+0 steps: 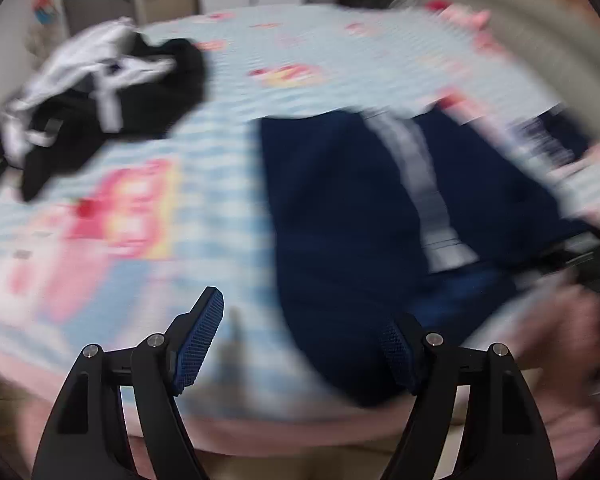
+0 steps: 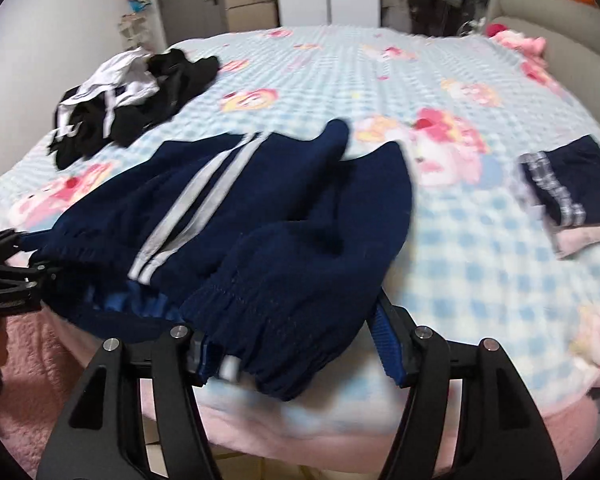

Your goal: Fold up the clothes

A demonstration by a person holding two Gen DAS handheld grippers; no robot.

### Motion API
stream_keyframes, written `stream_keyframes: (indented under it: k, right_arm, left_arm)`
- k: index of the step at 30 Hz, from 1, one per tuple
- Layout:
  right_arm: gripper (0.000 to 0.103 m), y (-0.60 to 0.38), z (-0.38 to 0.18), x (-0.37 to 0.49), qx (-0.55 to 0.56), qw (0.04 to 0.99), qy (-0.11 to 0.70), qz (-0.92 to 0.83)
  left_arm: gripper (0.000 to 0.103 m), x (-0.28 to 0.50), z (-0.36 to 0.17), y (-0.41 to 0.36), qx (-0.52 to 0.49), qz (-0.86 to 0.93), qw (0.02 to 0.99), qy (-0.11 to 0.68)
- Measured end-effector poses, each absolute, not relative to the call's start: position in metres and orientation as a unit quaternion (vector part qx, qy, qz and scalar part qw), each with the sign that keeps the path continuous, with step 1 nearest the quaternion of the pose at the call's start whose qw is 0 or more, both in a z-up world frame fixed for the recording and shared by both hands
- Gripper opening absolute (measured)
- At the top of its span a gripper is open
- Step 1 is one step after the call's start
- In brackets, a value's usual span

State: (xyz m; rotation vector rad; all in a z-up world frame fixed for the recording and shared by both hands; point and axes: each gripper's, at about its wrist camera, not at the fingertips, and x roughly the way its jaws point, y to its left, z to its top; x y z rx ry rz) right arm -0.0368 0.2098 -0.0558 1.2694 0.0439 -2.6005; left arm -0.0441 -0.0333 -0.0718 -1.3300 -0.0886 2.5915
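Dark navy trousers [image 2: 284,216] with two white side stripes lie crumpled on the blue checked bed sheet [image 2: 480,248], waistband toward the near edge. My right gripper [image 2: 296,350] stands open, and the gathered waistband lies loosely between its jaws; the right pad [image 2: 386,344] shows bare. The left wrist view is blurred. In it my left gripper [image 1: 300,346] is wide open just left of the trousers [image 1: 340,208], its right finger [image 1: 396,356] over the navy cloth, nothing gripped. From the right wrist view, the left gripper [image 2: 8,276] sits at the trousers' left end.
A heap of black and white clothes [image 2: 132,96] lies at the bed's far left. A folded navy piece with plaid trim [image 2: 572,192] rests on a pink one at the right. A grey headboard [image 2: 560,28] stands far right. A pink blanket [image 2: 40,360] hangs off the near edge.
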Motion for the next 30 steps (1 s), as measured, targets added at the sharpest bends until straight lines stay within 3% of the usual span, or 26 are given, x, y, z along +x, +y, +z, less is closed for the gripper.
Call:
stream_keyframes:
  k: [2, 7, 16, 19, 22, 30]
  right_arm:
    - [0.064, 0.210, -0.070, -0.040, 0.459, 0.130, -0.002, -0.879]
    - [0.063, 0.218, -0.092, -0.041, 0.484, 0.127, -0.024, -0.866]
    - [0.079, 0.213, -0.105, -0.043, 0.505, 0.116, -0.018, -0.855]
    - [0.082, 0.220, -0.109, -0.042, 0.502, 0.138, -0.039, -0.853]
    - [0.093, 0.225, -0.113, -0.038, 0.486, 0.160, -0.050, -0.857]
    - [0.099, 0.217, -0.105, -0.037, 0.481, 0.155, -0.081, -0.859]
  left_arm:
    - [0.077, -0.040, -0.058, -0.033, -0.418, 0.888, 0.170, -0.088]
    - [0.078, -0.033, -0.037, -0.028, -0.352, 0.890, 0.257, -0.134]
    - [0.078, -0.051, -0.085, 0.025, -0.430, 0.880, 0.202, 0.004]
    - [0.082, -0.061, -0.100, 0.027, -0.453, 0.871, 0.189, -0.001]
    - [0.084, -0.067, -0.109, 0.023, -0.479, 0.859, 0.179, -0.023]
    - [0.090, -0.075, -0.114, 0.024, -0.509, 0.840, 0.184, -0.032]
